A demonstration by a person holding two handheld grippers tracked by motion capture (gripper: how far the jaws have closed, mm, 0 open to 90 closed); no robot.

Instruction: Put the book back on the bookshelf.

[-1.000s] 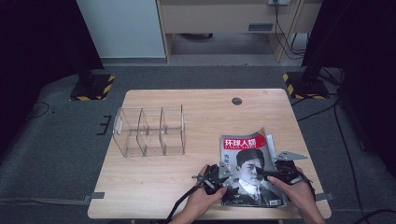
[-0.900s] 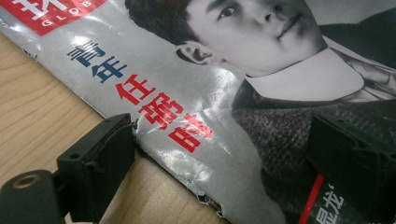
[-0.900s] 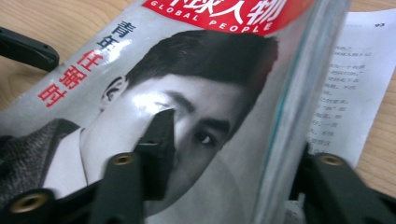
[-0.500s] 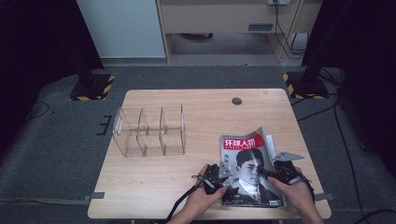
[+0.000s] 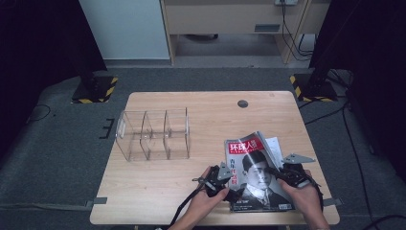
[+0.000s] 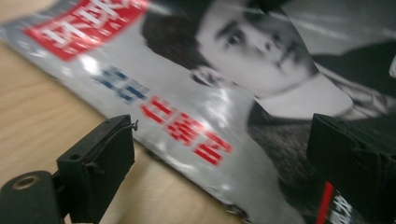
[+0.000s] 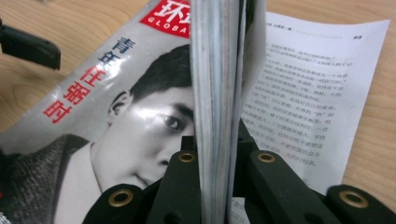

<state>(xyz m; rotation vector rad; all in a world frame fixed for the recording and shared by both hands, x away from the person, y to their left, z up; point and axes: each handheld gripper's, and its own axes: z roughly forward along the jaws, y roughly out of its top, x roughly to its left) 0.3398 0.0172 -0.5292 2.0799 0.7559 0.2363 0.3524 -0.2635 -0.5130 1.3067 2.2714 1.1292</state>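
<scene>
Pinching the magazine's (image 7: pixel 140 121) right edge, right gripper (image 7: pixel 217 154) just clamped shut; left gripper (image 6: pixel 219 154) open. Floppy, glossy pages — grip near spine.

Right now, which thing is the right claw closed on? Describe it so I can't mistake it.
On the wooden table, look at the near right corner, away from the clear three-bay organizer at left. There lies a magazine with a red title block and a black-and-white portrait cover. The right claw pinches its lifted right-edge pages, above a loose printed sheet.
</scene>
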